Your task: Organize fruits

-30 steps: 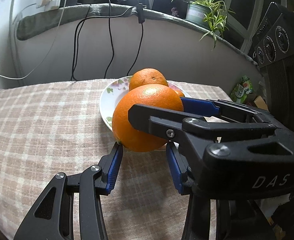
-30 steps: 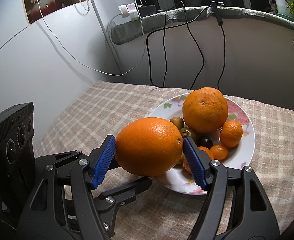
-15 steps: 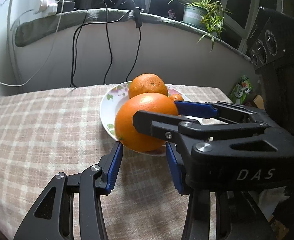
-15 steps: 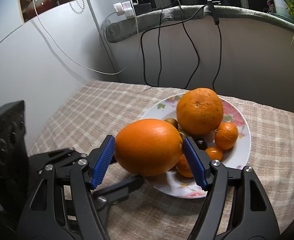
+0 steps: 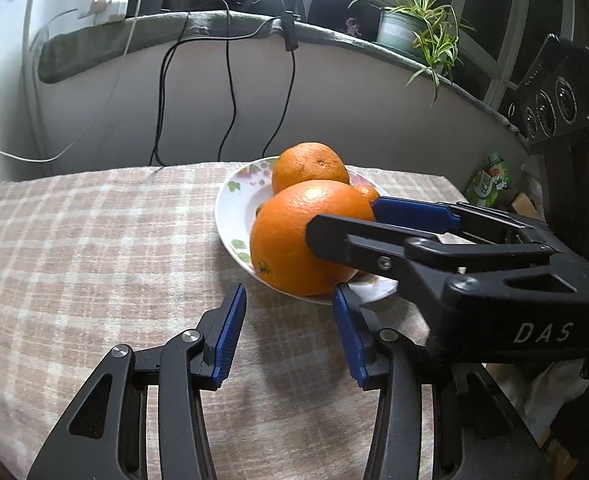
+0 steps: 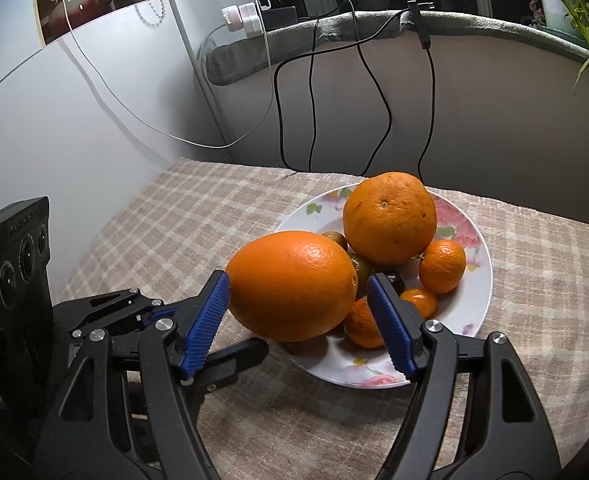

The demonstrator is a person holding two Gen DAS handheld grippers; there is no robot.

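Observation:
A large orange (image 6: pixel 294 284) lies on the near left edge of the flowered plate (image 6: pixel 482 280), resting on small fruits. My right gripper (image 6: pixel 298 280) straddles it with jaws opening; the right pad (image 6: pixel 390 320) stands just clear of the peel. A second big orange (image 6: pixel 388 218) and several small mandarins (image 6: pixel 442 266) sit further in. In the left wrist view the same orange (image 5: pixel 294 240) and plate (image 5: pixel 230 208) show, with the right gripper's fingers (image 5: pixel 414 216) reaching in from the right. My left gripper (image 5: pixel 288 300) is open just in front of the plate, with nothing between its pads.
A checked tablecloth (image 5: pixel 94 260) covers the table. Black cables (image 6: pixel 310 100) hang down the wall behind. A potted plant (image 5: pixel 406 28) stands on the sill. A green packet (image 5: pixel 490 180) lies beyond the table's right edge.
The right gripper has carried the large orange a little further over the plate and set it down on the fruit there. Its jaws have widened. The left gripper has stayed put.

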